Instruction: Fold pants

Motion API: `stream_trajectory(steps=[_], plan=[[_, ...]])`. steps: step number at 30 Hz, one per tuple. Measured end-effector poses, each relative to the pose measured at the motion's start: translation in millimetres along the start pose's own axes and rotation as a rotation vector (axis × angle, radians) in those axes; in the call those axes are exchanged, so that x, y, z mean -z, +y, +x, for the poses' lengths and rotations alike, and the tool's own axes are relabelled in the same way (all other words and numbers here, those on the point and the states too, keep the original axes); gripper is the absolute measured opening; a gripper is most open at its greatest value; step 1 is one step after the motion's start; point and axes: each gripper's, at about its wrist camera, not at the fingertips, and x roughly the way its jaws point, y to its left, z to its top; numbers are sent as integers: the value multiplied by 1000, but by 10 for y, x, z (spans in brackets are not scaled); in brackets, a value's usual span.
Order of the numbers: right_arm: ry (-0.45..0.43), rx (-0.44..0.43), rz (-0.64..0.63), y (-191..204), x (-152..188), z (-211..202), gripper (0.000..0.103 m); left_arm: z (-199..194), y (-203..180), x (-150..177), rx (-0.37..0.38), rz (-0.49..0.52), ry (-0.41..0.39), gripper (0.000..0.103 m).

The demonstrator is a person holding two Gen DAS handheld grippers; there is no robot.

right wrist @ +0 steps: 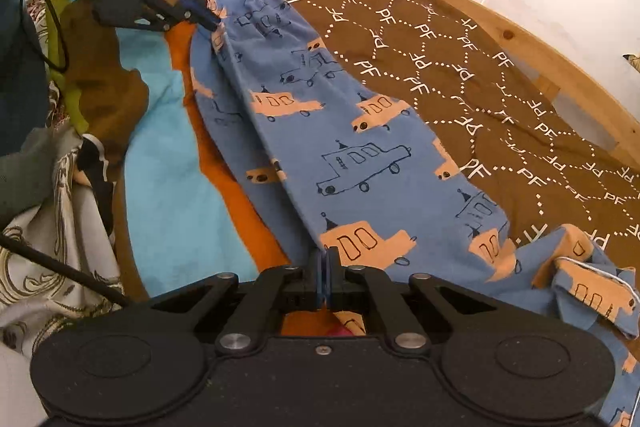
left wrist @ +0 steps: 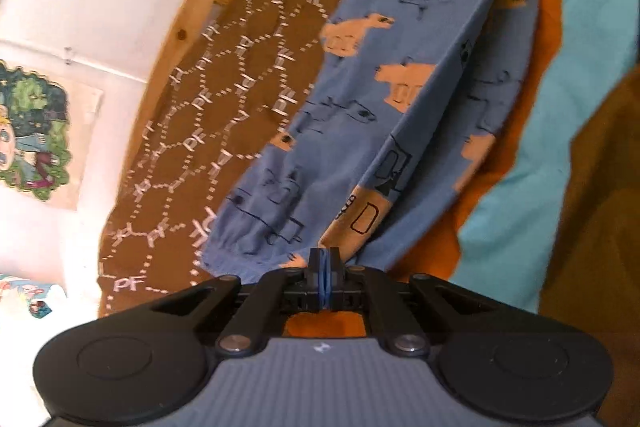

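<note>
Printed all over the brown bedspread (right wrist: 440, 39) in white: "PF", repeated inside dotted hexagons. No readable words on the pants (right wrist: 360, 163), only drawn outlines of cars and orange car shapes on blue cloth.

Stretched long and narrow across the bedspread's edge, 2 legs stacked, long axis running from the cuffs at the left gripper (left wrist: 325, 269) to the waist end at the right gripper (right wrist: 325, 269). Lying partly on the brown bedspread, partly on an orange and turquoise cloth (right wrist: 172, 163) beside it. Waistband and white drawstring (right wrist: 596, 269) bunched just to the side of the right gripper.

Left jaws pressed together on the cuff edge, blue pads meeting, cloth pinched between. Right jaws likewise closed on the pants' edge near the waist. Beyond the bedspread, a wooden bed frame (right wrist: 560, 43) and white wall (left wrist: 80, 7) with cartoon posters (left wrist: 32, 135).
</note>
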Motion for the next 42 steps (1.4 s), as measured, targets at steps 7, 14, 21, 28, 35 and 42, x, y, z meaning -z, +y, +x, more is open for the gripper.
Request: stream_trajectory(steps=[7, 14, 21, 28, 35, 42], plan=[[5, -13, -9, 13, 10, 6, 0, -10, 52, 61, 81, -36, 1, 1], [32, -41, -27, 4, 30, 19, 0, -34, 36, 69, 132, -39, 8, 8], [-6, -5, 162, -341, 105, -209, 49, -220, 421, -93, 289, -399, -67, 64], [-7, 310, 545, -994, 557, -501, 89, -294, 296, -1058, 329, -614, -309, 89], [-42, 341, 760, -1456, 876, -675, 99, -223, -232, -2042, 432, -555, -434, 95], [-78, 182, 854, -1702, 799, -568, 71, -133, -613, -2159, 486, -499, -417, 45]])
